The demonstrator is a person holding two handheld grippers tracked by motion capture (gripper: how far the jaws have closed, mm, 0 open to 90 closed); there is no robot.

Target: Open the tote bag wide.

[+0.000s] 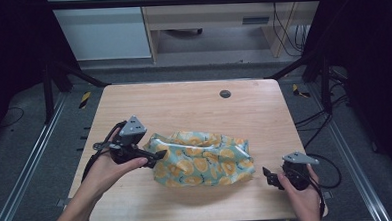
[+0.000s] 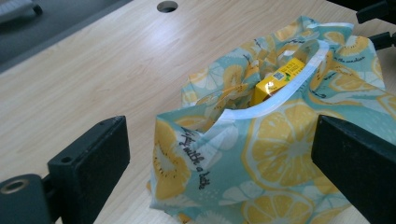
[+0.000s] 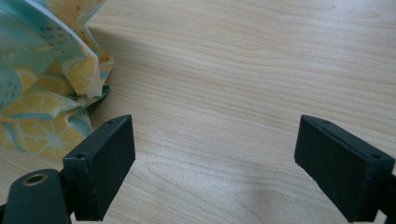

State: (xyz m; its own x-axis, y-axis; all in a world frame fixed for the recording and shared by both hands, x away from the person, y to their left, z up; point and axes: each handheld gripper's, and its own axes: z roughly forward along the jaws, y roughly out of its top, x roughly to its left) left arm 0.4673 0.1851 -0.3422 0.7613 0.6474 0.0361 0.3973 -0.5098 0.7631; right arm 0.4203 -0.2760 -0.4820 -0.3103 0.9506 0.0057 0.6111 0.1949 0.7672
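Lemon-print bag between open grippers

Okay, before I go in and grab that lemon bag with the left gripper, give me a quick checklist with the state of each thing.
1. Left gripper open: ok, jaws stand wide apart.
2. Teal fabric bag with a yellow lemon print between the left jaws: ok, its near end sits in the gap in the left gripper view.
3. Bag mouth with white hem open: ok, gaping.
4. Yellow carton fully inside the bag: not ok, its top shows at the mouth.
5. Right gripper open and clear of the bag: ok, over the bare light wooden table.
6. Left jaws touching fabric: cannot tell.
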